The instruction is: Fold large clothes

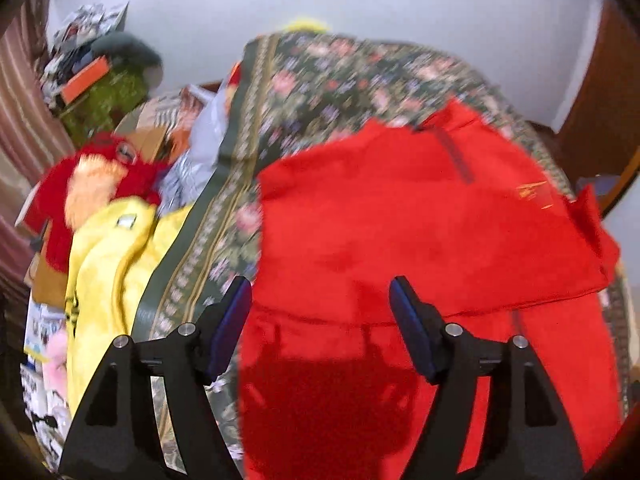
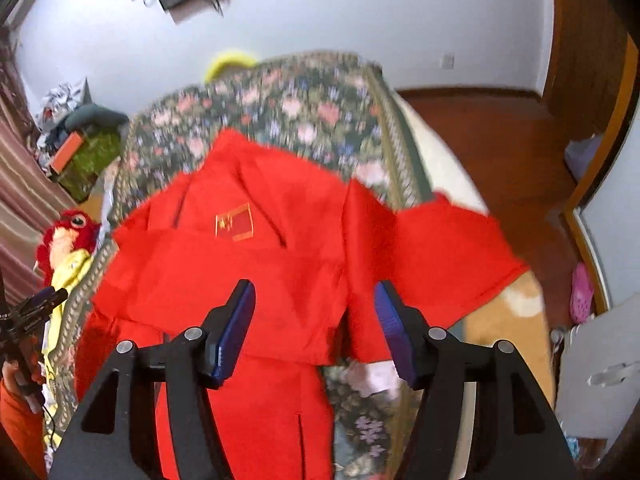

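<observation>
Both pairs of blue-padded fingers stand wide apart with nothing between them: the left gripper (image 1: 320, 300) hangs over the near part of the red garment (image 1: 420, 232), and the right gripper (image 2: 314, 304) over its right side, close to where a short sleeve (image 2: 444, 248) sticks out toward the bed's edge. Out from there, the garment lies spread on a floral bedspread (image 1: 320, 80), collar end away from the person, a small flag patch (image 2: 235, 222) on its chest, and its upper part appears partly doubled over the lower (motion blur makes the layering hard to read). It looks thin, soft and light, so it will likely sag and crease wherever it is not supported; pinching a hem or seam, or the sleeve's outer edge, should give the firmest hold. At the bed's left side lie a yellow garment (image 1: 104, 264) and a red plush toy (image 1: 96, 184).
</observation>
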